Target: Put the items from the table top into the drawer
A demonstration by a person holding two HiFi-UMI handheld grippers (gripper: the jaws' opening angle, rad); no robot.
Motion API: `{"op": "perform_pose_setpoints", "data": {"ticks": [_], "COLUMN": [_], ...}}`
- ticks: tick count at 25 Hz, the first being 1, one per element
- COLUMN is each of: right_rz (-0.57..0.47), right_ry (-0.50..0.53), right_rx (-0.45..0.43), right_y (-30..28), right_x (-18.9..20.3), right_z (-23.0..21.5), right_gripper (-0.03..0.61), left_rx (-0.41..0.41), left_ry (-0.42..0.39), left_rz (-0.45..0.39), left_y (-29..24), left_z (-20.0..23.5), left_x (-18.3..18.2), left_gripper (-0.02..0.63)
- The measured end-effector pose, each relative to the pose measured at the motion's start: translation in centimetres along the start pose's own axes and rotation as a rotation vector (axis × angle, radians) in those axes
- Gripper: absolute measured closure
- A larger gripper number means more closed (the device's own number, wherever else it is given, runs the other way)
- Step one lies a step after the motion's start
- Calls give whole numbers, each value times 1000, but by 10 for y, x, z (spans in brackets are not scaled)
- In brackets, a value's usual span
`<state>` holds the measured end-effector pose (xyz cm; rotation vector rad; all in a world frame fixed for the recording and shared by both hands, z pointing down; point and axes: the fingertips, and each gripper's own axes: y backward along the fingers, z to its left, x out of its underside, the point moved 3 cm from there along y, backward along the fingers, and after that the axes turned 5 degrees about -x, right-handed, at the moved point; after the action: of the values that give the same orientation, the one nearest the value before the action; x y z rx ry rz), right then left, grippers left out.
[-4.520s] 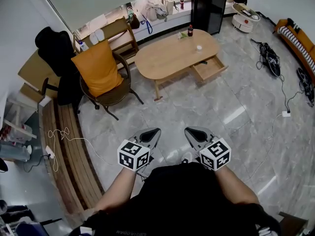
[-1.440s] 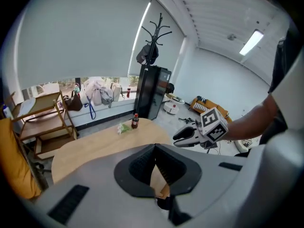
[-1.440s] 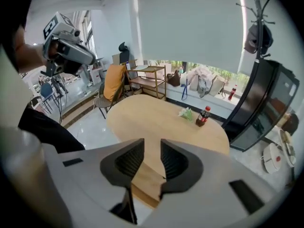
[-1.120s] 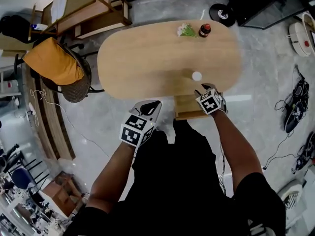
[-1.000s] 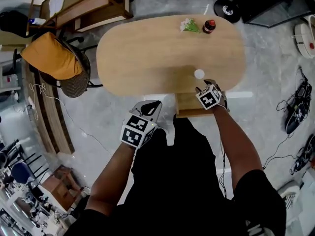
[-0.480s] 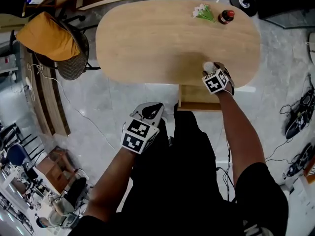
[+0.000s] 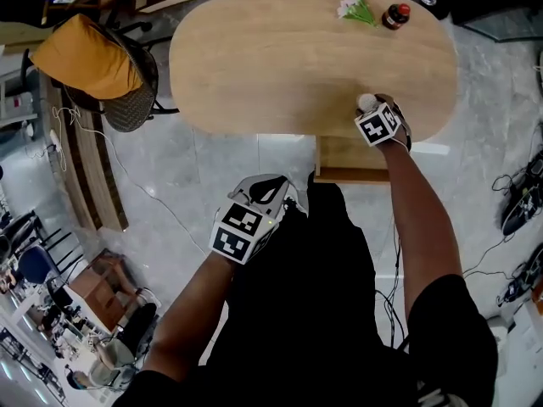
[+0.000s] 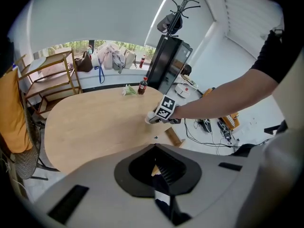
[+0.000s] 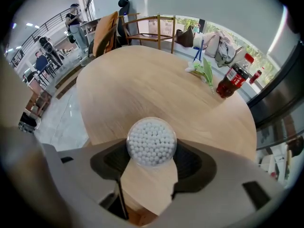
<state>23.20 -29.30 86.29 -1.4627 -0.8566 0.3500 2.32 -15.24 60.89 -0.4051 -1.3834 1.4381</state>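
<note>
A small round clear tub of cotton swabs [image 9: 151, 141] stands near the front edge of the oval wooden table [image 7: 288, 58]. My right gripper [image 9: 152, 151] points steeply down over it. Its jaws are wide apart, the tub sits between their tips, and a dark gap shows on either side of it. The head view shows that gripper [image 7: 374, 108] right beside the tub [image 7: 366, 102], with the open drawer [image 7: 348, 155] just below the table edge. My left gripper [image 7: 270, 185] hangs shut and empty over the floor, short of the table.
A dark drink bottle [image 7: 395, 15] and a small green sprig [image 7: 356, 8] stand at the table's far side. A chair with an orange cushion [image 7: 85, 58] is at the left. Cables [image 7: 517, 202] lie on the floor at the right.
My right gripper has come down from over the drawer onto the table edge, and its jaws now stand around the swab tub. The left gripper has sunk a little.
</note>
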Motion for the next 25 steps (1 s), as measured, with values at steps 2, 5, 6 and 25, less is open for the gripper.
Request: {"op": "perform_pose_setpoints", "data": {"ticks": [2, 5, 6, 25], "right_rz": [-25, -62, -72, 0], "right_ry": [-33, -92, -111, -348], "right_rx": [2, 0, -2, -13], "right_y": [7, 23, 29, -72], "right_x": [1, 15, 23, 129], "right_z": [2, 19, 28, 118], "right_gripper": [314, 314, 314, 313], "left_rx": [10, 26, 34, 35], "left_ry": [-10, -13, -14, 58], "left_rz": [6, 4, 1, 91], "left_y": [-1, -3, -2, -3], "left_z": [-2, -5, -6, 2], "left_x": [6, 14, 17, 117], "left_gripper": [609, 609, 609, 609]}}
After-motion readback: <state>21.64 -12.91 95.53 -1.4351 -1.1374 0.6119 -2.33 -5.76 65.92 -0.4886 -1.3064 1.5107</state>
